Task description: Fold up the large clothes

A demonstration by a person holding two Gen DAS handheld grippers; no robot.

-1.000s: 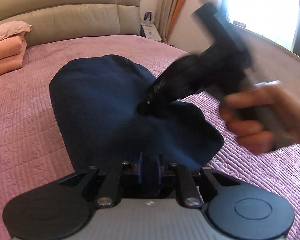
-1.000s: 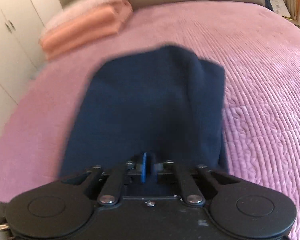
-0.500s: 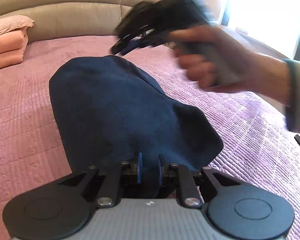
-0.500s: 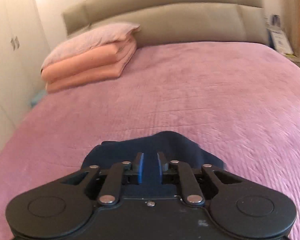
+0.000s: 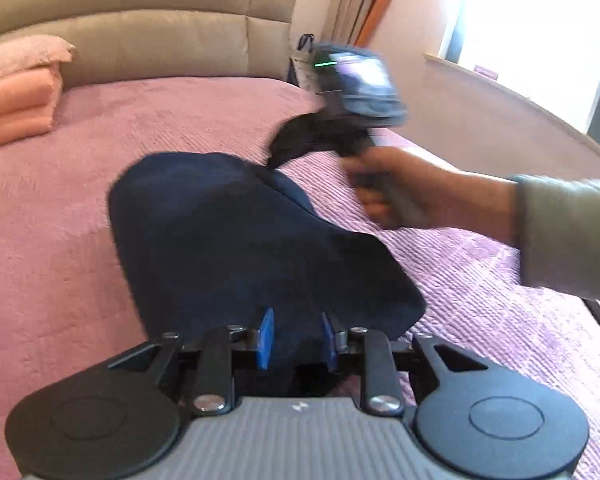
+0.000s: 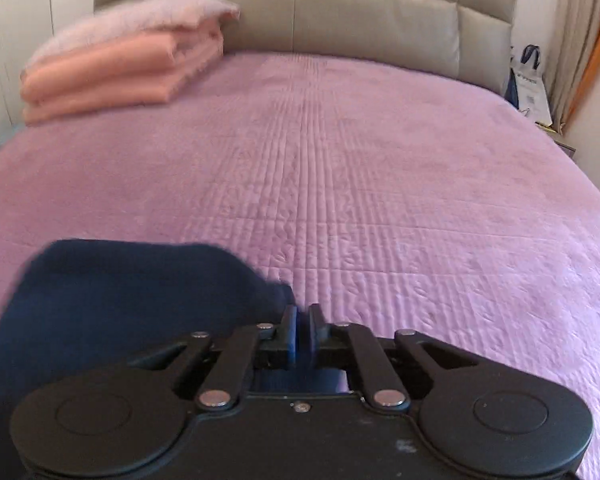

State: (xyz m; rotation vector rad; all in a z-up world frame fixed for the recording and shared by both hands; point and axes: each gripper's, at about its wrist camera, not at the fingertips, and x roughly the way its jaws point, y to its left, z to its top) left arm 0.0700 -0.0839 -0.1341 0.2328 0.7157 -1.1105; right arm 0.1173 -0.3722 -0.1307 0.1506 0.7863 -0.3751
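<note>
- Left wrist view: the navy garment (image 5: pixel 236 240) lay folded on the purple bedspread (image 5: pixel 80 220), its near edge between the left gripper (image 5: pixel 296 338) jaws, which were opening, pads clear of it. Looked soft, floppy, light.
- Right wrist view: the right gripper (image 6: pixel 303 330) was closing near the far corner, apparently empty. I'd pinch hems or corners.

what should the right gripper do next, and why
Probably finish pinching the far edge of the garment: the right gripper has its jaws closing beside that edge, grip unclear, while the left gripper has its jaws opening, cloth between them.
</note>
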